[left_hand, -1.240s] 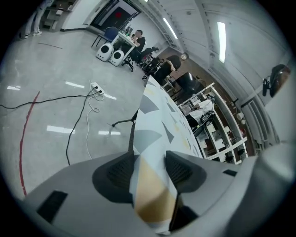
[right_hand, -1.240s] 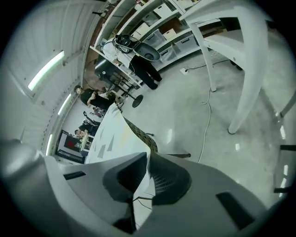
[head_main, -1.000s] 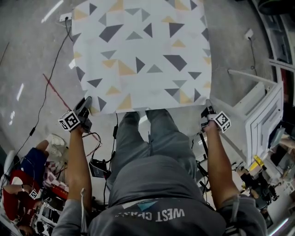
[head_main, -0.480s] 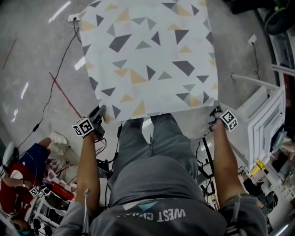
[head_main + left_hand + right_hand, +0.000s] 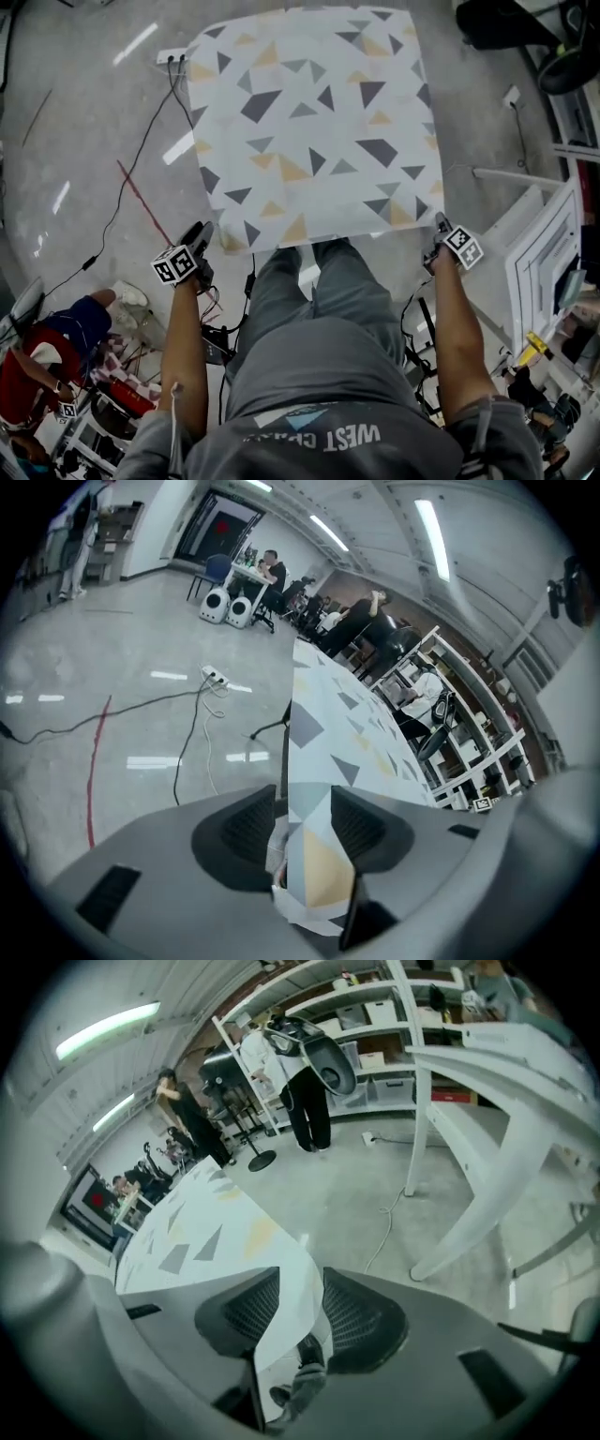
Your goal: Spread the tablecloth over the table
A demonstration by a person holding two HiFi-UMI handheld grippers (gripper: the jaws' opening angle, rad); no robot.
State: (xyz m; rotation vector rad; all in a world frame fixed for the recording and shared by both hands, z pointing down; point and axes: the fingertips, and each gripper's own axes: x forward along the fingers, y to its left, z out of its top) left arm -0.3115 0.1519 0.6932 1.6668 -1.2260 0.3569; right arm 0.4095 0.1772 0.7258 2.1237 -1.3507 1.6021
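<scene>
So, left gripper (image 5: 199, 234) at the near-left corner: fingers opening, hem between them, not pinched. Tablecloth (image 5: 314, 122) lies flat over the surface, near edge hanging toward the person. Right gripper (image 5: 439, 228) at the near-right corner: fingers opening, hem loose between them. Suggest backing both straight off together, so neither drags a corner askew.

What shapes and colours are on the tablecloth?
The tablecloth is white with grey, dark and yellow triangles, clearest in the head view.
</scene>
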